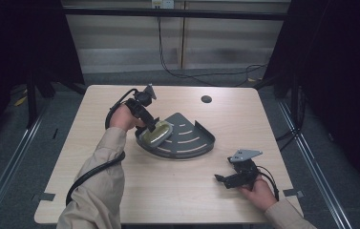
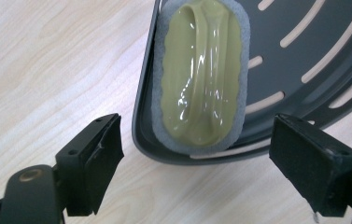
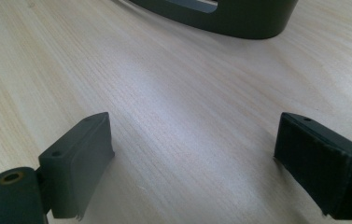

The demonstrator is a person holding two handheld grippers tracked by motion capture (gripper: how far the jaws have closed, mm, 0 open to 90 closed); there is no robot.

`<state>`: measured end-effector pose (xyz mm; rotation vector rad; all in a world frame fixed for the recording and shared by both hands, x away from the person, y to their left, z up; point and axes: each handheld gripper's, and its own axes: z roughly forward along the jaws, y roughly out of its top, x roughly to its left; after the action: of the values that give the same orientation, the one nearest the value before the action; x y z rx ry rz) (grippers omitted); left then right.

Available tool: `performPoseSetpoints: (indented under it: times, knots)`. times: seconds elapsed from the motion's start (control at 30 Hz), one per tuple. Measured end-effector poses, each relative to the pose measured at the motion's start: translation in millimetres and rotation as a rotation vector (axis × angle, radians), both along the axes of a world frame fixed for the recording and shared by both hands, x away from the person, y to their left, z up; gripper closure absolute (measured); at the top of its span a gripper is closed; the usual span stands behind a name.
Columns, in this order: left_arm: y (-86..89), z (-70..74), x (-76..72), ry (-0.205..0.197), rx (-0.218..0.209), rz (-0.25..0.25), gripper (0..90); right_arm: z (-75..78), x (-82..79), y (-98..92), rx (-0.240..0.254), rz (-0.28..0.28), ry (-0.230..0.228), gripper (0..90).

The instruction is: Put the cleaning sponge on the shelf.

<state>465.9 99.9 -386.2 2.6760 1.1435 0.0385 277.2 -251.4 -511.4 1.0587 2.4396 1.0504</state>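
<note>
1. My left claw point(image 1: 154, 125) hangs over the left end of the dark grey slotted tray point(image 1: 201, 138), which sits about mid-counter, a bit toward the far edge
2. Left claw jaws stand wide apart, nothing gripped; in the left gripper view the pads flank the tray's rounded end w/o touching it
3. The sponge point(image 2: 201, 74), olive-green glossy top w/ a raised ridge down its length and a grey foam rim, lies flat inside the tray, tucked against the tray's rounded left end
4. In the high view the sponge point(image 1: 157, 133) is just under the left claw tips; can't tell from there if they touch, but the left gripper view shows clear space between pads and sponge
5. Tray is fan-shaped w/ curved slots and a low raised wall; light wood counter point(image 1: 168, 191) shows through the slots
6. My right claw point(image 1: 219, 178) rests low near the counter's front-right corner, well apart from the tray, pointing left toward it
7. Right claw jaws also wide open, holding nothing; bare counter between the pads, tray wall point(image 3: 239, 23) farther off ahead
8. A small dark round hole point(image 1: 206, 99) sits near the counter's far edge, right of centre
</note>
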Motion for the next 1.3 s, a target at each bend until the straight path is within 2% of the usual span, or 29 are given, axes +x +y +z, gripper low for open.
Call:
performPoseSetpoints:
  times: [0.6,1.3]
  knots:
    - [25.1,8.0,-21.6,-0.001,-0.024,0.016,16.8,0.0,0.0,0.0,0.000,0.000,0.000,10.8]
    - [65.5,-3.7,-45.7,0.003,-0.048,0.056,16.9,-0.1,0.0,0.0,-0.001,0.000,-0.001,10.9]
